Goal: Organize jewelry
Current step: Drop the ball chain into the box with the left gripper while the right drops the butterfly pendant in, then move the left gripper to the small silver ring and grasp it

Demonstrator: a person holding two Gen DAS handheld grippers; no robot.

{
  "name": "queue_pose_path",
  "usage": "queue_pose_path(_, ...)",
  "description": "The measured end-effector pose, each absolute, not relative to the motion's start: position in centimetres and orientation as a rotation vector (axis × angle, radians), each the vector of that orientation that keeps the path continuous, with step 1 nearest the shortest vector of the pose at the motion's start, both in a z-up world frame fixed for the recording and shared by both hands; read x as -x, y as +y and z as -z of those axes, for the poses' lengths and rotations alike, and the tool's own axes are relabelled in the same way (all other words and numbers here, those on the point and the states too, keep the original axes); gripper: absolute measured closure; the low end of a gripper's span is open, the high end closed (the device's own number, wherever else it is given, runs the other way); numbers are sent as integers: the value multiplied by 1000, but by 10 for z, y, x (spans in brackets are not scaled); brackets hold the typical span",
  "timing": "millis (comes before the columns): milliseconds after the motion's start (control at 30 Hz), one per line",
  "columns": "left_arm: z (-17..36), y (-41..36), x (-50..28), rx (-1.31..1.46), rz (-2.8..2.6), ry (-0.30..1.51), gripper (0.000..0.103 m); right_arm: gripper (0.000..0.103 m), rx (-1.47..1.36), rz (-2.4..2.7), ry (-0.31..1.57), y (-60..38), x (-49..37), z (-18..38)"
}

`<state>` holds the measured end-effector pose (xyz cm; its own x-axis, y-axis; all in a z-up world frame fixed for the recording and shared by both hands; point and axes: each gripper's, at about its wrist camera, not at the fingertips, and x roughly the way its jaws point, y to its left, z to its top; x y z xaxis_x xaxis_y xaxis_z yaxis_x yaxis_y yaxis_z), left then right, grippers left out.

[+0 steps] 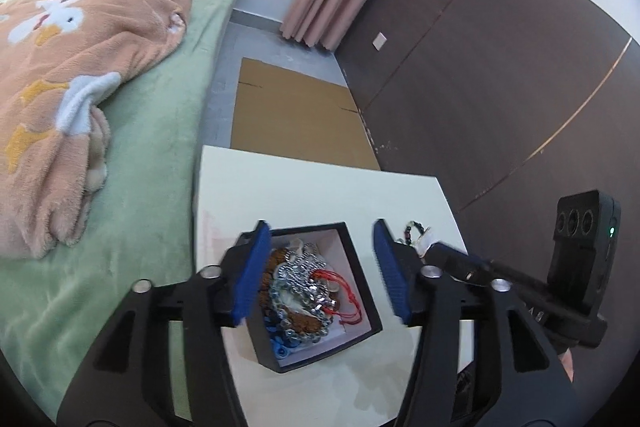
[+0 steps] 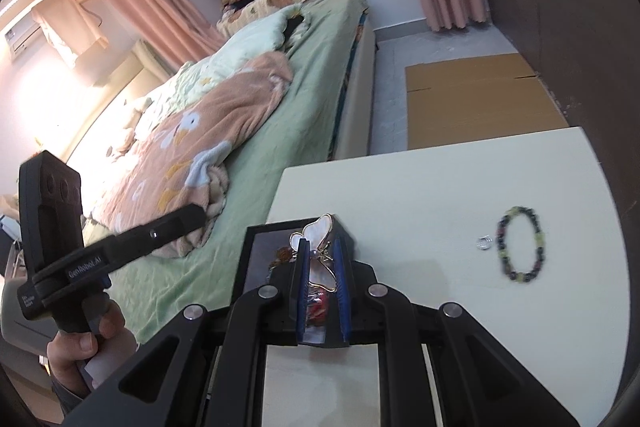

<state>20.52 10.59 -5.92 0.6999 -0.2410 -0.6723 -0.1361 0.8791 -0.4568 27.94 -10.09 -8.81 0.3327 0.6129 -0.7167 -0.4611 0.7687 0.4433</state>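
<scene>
Hovering left gripper [image 1: 320,267] jaws wide over box [image 1: 360,291], right gripper [image 2: 320,267] clamping butterfly brooch [image 2: 316,247], table [image 2: 440,187] edge near.

black-rimmed jewelry box [image 1: 362,283] sits open near the tabletop's front-left edge, packed with tangled silver chain, brown beads, red cord. pearl-white butterfly brooch [image 2: 318,259] is upright over the box. dark-and-green bead bracelet [image 2: 520,245] lies flat near the right edge, small silver ring [image 2: 484,243] just beside it.

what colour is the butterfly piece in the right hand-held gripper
Pearly white wings with gold edging on the butterfly piece; the right wrist view shows it best.
</scene>
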Motion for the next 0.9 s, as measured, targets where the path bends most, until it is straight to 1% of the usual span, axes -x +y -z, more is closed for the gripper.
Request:
queue_pose_path(100,59,116,-203,515,36,794,39,87,-150,-731,1025,-87,-274,90)
queue_pose_path(167,61,120,-201,525,31,793,39,84,-120,-733,1048,-77,-271,95)
queue_pose_path(200,61,123,-200,529,27,792,38,73,-110,-730,1063,-74,-271,99)
queue_pose_path(233,61,124,-199,530,26,791,38,53,-101,-716,1077,-73,-271,103)
queue_pose_path(267,60,124,-198,530,26,790,38,46,-96,-699,1084,-74,-271,106)
queue_pose_path(400,60,123,-196,532,28,787,38,43,-116,-666,1071,-86,-273,103)
queue_pose_path(500,59,120,-195,522,29,784,31,36,-137,-639,1051,-102,-275,97)
queue_pose_path(600,59,111,-197,498,41,792,28,35,-156,-604,1053,-120,-279,96)
queue_pose_path(633,60,108,-199,493,46,795,27,32,-160,-592,1056,-124,-281,95)
queue_pose_path(800,62,92,-206,467,59,815,26,29,-195,-530,1060,-155,-288,96)
queue_pose_path(900,63,82,-211,457,64,824,20,24,-213,-495,1052,-176,-291,95)
